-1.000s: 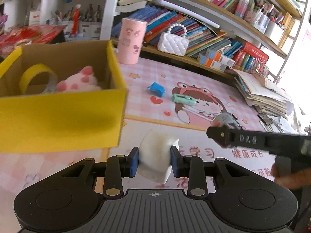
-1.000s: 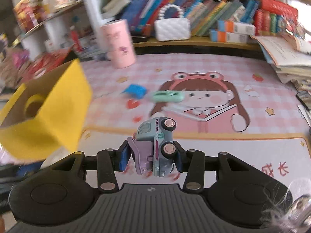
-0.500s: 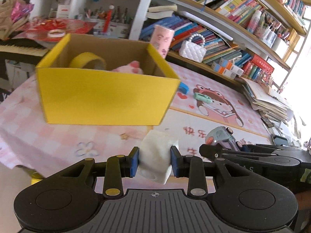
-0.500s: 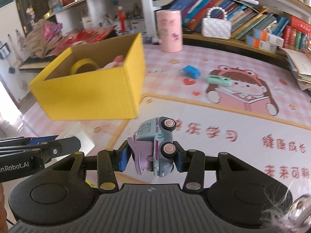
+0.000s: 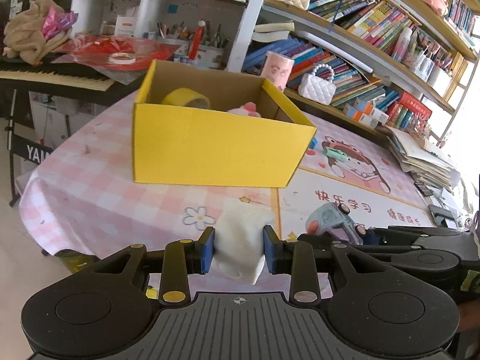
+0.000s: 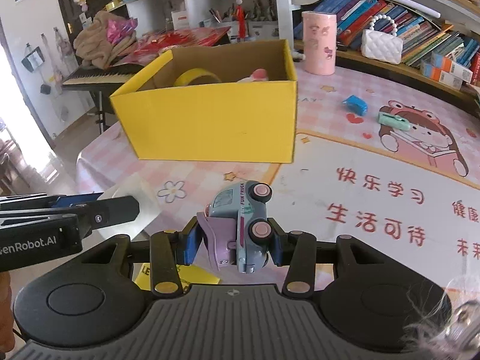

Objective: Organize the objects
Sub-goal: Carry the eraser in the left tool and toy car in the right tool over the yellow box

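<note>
Tongs [image 5: 239, 247] around white block [image 5: 240, 241]

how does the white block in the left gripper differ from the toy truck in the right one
The plain white foam-like block is one colour and boxy; the blue-grey and lilac toy truck has pink wheels and lettering. The block sits roughly upright; the truck is tipped, wheels facing sideways. Both are clamped between blue pads, short of the yellow cardboard box.
</note>
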A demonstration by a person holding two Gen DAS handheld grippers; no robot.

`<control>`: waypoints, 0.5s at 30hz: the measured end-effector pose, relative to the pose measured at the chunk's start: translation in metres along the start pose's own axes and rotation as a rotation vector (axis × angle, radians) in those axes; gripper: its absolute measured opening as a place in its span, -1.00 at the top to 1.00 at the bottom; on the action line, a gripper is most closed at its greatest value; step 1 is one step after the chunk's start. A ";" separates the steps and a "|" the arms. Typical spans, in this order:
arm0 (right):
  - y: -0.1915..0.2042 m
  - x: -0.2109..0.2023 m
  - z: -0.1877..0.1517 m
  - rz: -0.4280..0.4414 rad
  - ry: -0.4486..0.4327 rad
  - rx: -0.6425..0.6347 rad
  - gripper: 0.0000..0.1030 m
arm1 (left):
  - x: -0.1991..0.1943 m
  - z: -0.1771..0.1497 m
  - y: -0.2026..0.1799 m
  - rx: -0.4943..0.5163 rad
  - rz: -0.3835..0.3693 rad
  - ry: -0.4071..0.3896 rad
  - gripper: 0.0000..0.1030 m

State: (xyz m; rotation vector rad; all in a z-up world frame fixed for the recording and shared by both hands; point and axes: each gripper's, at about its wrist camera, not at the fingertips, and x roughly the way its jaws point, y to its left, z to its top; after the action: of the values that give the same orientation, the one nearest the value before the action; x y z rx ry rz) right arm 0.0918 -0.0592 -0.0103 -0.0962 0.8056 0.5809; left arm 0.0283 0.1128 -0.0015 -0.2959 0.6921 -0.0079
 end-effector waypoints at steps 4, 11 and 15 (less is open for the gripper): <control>0.012 -0.001 -0.001 0.006 -0.014 -0.006 0.18 | -0.008 0.000 0.008 0.007 0.006 -0.013 0.39; 0.030 -0.004 0.001 0.009 -0.034 -0.027 0.18 | -0.019 0.001 0.018 0.011 0.006 -0.038 0.39; 0.036 -0.005 0.001 0.003 -0.038 -0.035 0.18 | -0.023 0.001 0.021 0.012 0.000 -0.051 0.39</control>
State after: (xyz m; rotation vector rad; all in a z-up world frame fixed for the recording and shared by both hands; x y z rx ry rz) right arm 0.0711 -0.0305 -0.0010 -0.1158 0.7591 0.5979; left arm 0.0090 0.1360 0.0081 -0.2840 0.6411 -0.0046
